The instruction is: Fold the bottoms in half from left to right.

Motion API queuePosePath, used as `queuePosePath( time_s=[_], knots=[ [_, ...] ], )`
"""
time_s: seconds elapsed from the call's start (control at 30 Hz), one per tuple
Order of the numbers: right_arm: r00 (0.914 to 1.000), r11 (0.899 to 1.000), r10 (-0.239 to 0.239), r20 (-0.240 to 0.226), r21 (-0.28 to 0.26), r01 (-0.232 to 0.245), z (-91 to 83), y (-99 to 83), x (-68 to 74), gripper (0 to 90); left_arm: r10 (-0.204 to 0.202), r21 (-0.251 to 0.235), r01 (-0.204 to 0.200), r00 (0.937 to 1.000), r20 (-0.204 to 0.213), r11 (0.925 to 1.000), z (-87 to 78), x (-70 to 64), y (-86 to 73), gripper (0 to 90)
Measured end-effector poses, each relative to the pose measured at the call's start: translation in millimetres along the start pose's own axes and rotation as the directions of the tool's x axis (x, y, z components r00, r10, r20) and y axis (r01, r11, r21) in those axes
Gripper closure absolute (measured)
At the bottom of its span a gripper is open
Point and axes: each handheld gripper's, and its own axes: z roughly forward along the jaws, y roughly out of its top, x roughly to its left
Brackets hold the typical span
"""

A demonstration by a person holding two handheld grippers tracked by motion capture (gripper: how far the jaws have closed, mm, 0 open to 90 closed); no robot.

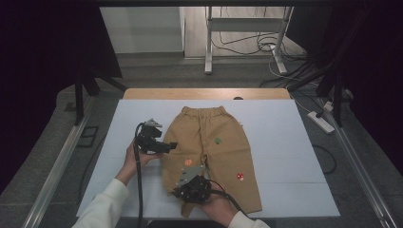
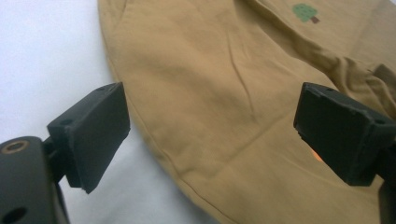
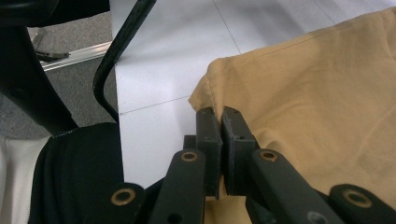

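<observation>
Lying flat on the white counter [image 1: 285, 142], waistband away from the person, the tan trousers [image 1: 209, 142] look ready for folding. The right tongs [image 3: 221, 126] pinch the hem corner of the left leg, probably to lift it; the left tongs [image 2: 210, 126] gape wide beside that leg's outer edge.

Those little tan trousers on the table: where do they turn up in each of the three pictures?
High view: the trousers lie flat mid-table on the white sheet, waistband away from the person.
Left gripper view: they spread across the right and centre, between open jaws.
Right gripper view: they cover the right side, their edge pinched by shut jaws.
Shared landmark: the white sheet beside the fabric.
</observation>
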Motion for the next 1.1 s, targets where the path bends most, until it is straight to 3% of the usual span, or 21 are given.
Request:
queuePosePath(
  time_s=[0.57,0.73,1.1],
  knots=[
    [1.0,1.0,0.0,-0.002,0.002,0.0,-0.4,-0.9,-0.2,86.4,-0.024,0.043,0.024,0.9996,-0.018,0.9988,26.5,16.8,14.3,11.2],
    [1.0,1.0,0.004,-0.005,0.001,-0.004,-0.7,-1.6,-0.4,86.4,-0.011,0.06,0.013,0.9996,-0.026,0.9981,35.3,20.3,19.5,11.4],
    [1.0,1.0,0.009,0.002,0.002,-0.009,-2.1,-2.7,-1.4,86.4,-0.043,0.069,0.045,0.9983,-0.041,0.9966,50.8,35.5,25.7,12.9]
  ],
)
